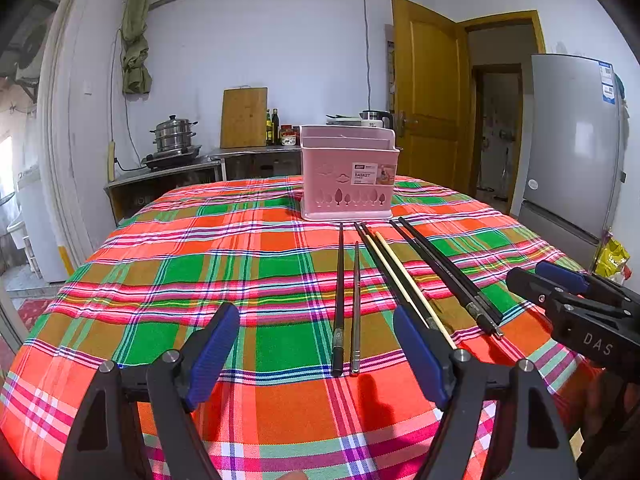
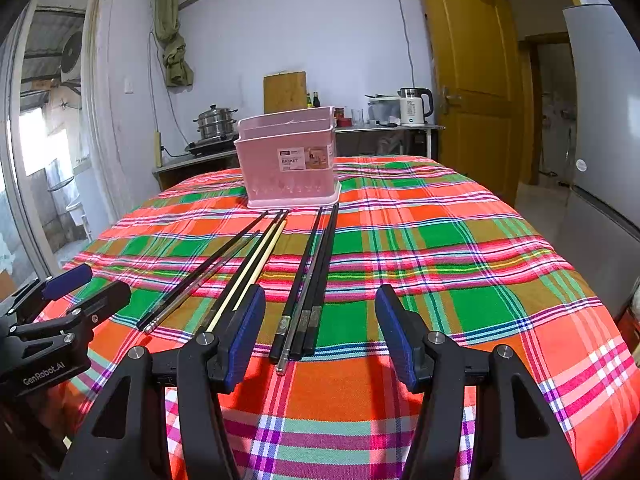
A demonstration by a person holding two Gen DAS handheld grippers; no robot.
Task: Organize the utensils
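A pink utensil basket [image 1: 347, 176] [image 2: 289, 160] stands at the far side of the plaid table. Several chopsticks lie in front of it, pointing towards me: a black and metal pair [image 1: 347, 300] [image 2: 200, 278], a black and pale wooden pair [image 1: 394, 276] [image 2: 256, 264], and a black bundle [image 1: 448, 276] [image 2: 310, 280]. My left gripper [image 1: 316, 344] is open and empty, above the near ends of the black and metal pair. My right gripper [image 2: 320, 330] is open and empty, above the near ends of the black bundle. Each gripper shows in the other's view, the right [image 1: 576, 300] and the left [image 2: 60, 304].
The round table has a red, green and orange plaid cloth [image 1: 200, 280] [image 2: 460, 264]. Behind it a counter holds a steamer pot [image 1: 174, 134], a cutting board [image 1: 244, 118], bottles and a kettle [image 2: 414, 106]. A fridge [image 1: 572, 140] stands right, beside a yellow door [image 2: 468, 72].
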